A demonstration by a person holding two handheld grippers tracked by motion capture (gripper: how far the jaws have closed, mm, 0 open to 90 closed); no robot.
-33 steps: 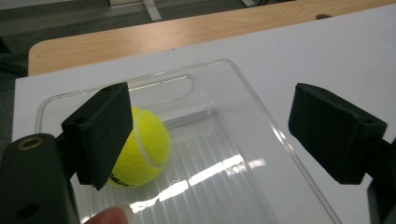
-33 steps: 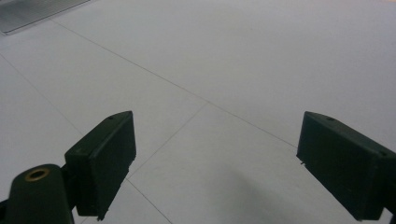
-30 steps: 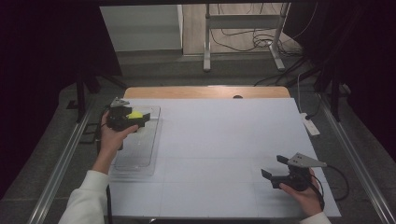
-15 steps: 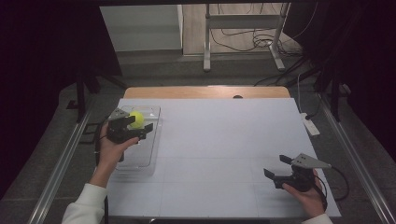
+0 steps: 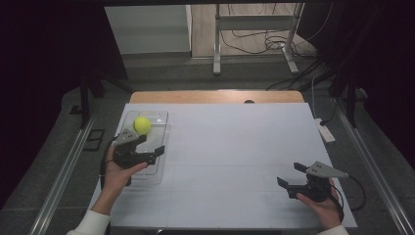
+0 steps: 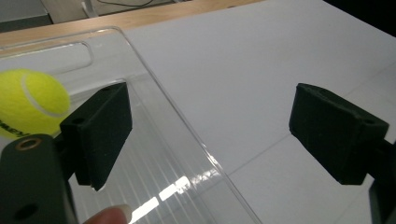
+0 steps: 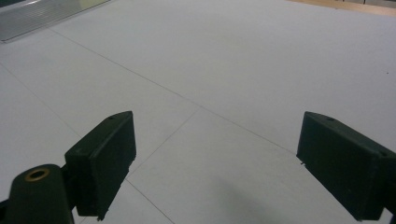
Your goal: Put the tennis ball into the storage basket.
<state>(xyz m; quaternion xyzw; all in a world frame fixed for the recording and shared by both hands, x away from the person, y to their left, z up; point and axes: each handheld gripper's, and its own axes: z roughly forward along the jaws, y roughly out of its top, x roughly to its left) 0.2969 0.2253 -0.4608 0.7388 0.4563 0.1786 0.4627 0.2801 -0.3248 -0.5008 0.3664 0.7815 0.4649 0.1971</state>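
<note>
A yellow tennis ball (image 5: 142, 125) lies at the far end of a clear plastic tray (image 5: 162, 164) on the left of the white table top. My left gripper (image 5: 151, 144) hovers over the tray's middle, just on the near side of the ball, open. Its jaws have just been opening a little and nothing is between them. In the left gripper view the ball (image 6: 32, 100) sits behind the left jaw, and the tray's rim (image 6: 177, 121) runs between the jaws of the gripper (image 6: 210, 135). My right gripper (image 5: 289, 174) rests open and empty at the near right; its jaws (image 7: 215, 163) frame bare sheet.
A white sheet (image 5: 235, 147) covers the table, with a wooden strip (image 5: 215, 96) at its far edge. A white power strip (image 5: 325, 131) lies off the right edge. Metal rails run along both sides, and a stand with cables is beyond the table.
My left gripper has drawn back toward the near edge, away from the ball, which stays at the tray's far end. The right gripper has kept still.
</note>
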